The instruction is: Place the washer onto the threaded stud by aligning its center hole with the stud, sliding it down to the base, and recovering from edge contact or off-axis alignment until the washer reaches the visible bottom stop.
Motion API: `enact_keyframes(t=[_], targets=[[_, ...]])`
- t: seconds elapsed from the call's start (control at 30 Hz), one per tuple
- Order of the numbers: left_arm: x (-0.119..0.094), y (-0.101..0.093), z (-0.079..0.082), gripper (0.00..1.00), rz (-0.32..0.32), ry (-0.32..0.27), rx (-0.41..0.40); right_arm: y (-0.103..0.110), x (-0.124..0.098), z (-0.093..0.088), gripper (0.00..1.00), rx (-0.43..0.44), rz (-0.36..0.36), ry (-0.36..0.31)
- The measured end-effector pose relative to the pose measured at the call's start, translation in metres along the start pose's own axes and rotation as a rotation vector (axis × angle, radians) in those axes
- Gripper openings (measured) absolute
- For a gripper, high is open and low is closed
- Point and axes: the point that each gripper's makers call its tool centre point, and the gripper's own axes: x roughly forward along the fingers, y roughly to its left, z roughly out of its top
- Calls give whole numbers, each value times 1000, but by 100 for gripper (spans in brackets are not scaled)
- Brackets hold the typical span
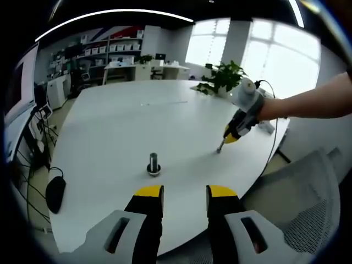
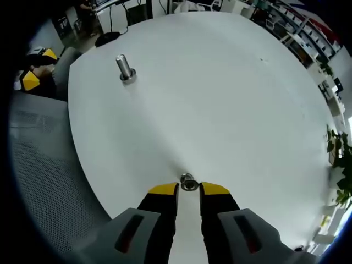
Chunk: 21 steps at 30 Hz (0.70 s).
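in the left gripper view my left gripper (image 1: 184, 193) hangs open and empty over the near edge of the white bench (image 1: 110, 126), the stud (image 1: 153, 164) upright just ahead. my right gripper (image 1: 221, 147) is tip-down on the bench, well right of the stud.

in the right gripper view the right gripper (image 2: 188, 190) has a narrow gap, the washer (image 2: 188, 181) at its tips on the bench; the stud (image 2: 125, 68) stands well apart.

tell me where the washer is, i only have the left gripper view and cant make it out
observer: in the right gripper view the washer lies flat on the white table, right at the tips of the right gripper
operator: gripped yet
observer: no, the jaws stand open, one on each side of it
operator: how does the stud sit from there
observer: the threaded stud stands upright, well apart from the washer, near the table edge by the mesh chair
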Motion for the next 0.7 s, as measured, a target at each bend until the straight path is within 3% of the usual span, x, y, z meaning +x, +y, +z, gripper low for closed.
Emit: enact_keyframes(t=[0.3,0.7], targets=[[0,-1,-1,29,-4,5,-2,-1,-2,7,20,-18,-29,-66],[1,-1,-2,29,-3,12,-2,0,3,1,19,12,-35,-92]])
